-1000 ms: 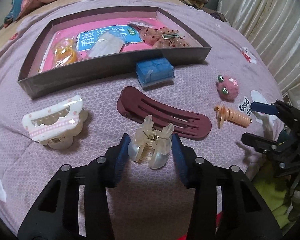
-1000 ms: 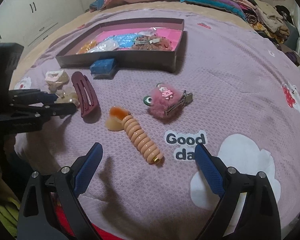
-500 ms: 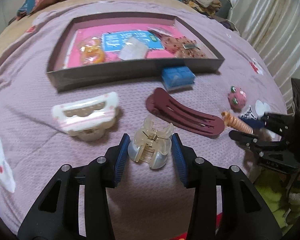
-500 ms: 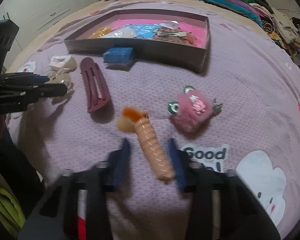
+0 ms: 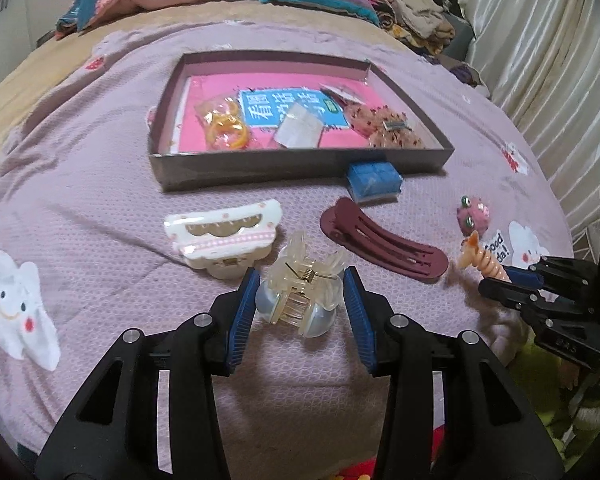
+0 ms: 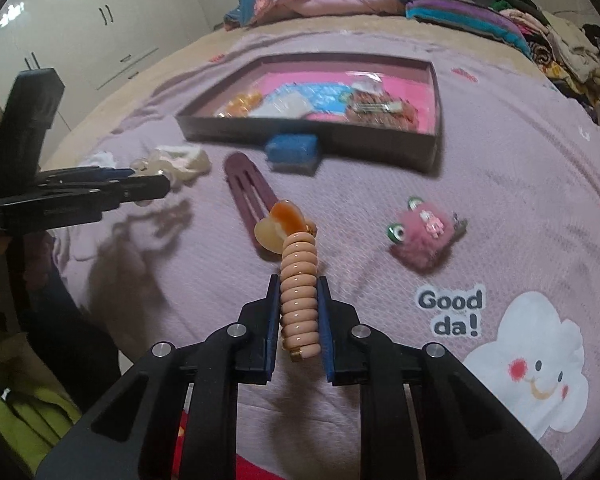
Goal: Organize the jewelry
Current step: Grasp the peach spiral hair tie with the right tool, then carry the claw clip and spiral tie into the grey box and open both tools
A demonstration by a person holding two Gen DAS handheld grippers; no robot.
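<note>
My left gripper (image 5: pixel 300 300) is shut on a clear claw hair clip (image 5: pixel 302 294), held just above the purple bedspread. My right gripper (image 6: pixel 299 312) is shut on a ribbed peach hair clip (image 6: pixel 298 288) with an orange heart end, lifted off the cover; it also shows in the left wrist view as the peach clip (image 5: pixel 482 256). A shallow grey box (image 5: pixel 300 164) with a pink floor lies further back and holds packets and hair pieces. The same box (image 6: pixel 380 142) shows in the right wrist view. The left gripper (image 6: pixel 140 190) shows at the left there.
On the bedspread lie a white claw clip (image 5: pixel 224 236), a dark red barrette (image 5: pixel 384 240), a blue block (image 5: pixel 374 180) against the box wall, and a pink furry frog clip (image 6: pixel 424 236). Piled bedding and clothes sit at the far end. A curtain hangs at the right.
My right gripper went from wide open to shut on the peach clip and raised it. My left gripper kept its hold on the clear clip and rose, shifting left.
</note>
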